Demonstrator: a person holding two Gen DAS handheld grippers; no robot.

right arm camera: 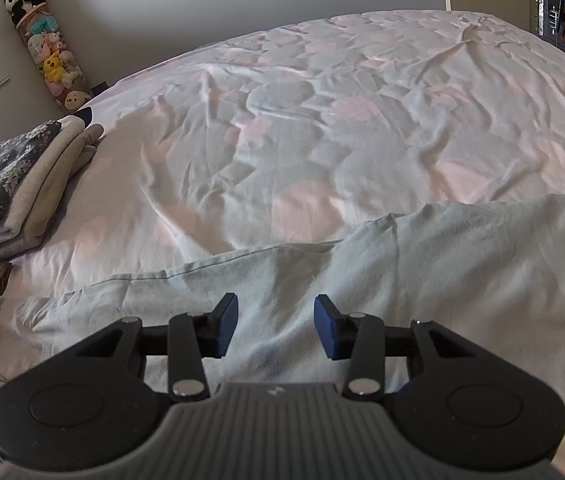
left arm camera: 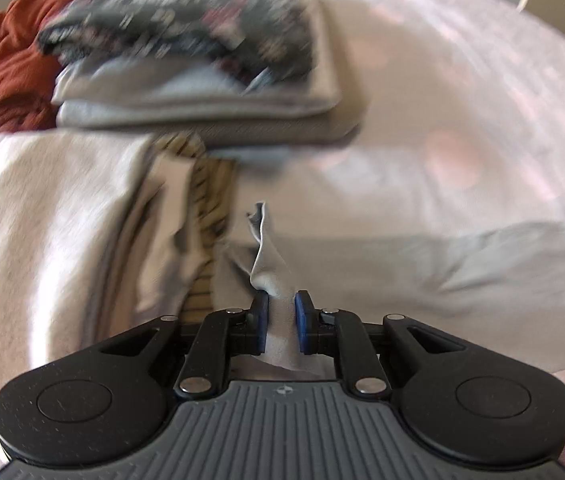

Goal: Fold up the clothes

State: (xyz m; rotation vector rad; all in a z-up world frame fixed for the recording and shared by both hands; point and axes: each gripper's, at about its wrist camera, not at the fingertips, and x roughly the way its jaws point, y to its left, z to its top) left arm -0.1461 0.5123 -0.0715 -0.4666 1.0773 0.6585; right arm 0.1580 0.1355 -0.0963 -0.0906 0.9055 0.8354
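The left tongs (left arm camera: pixel 281 312) are clamped on a bunched corner of the pale grey-blue cotton garment (left arm camera: pixel 422 264), which spreads toward 3 o'clock across the bed with its pink-spotted lilac sheet (left arm camera: pixel 462 92). At 11 o'clock sits a stack of folded clothes topped by a dark floral piece (left arm camera: pixel 186 20), with a rust-orange garment (left arm camera: pixel 6 68) beside it at 10 o'clock. The right tongs (right arm camera: pixel 276 330) stand apart above the same grey-blue garment (right arm camera: pixel 422 280), gripping nothing.
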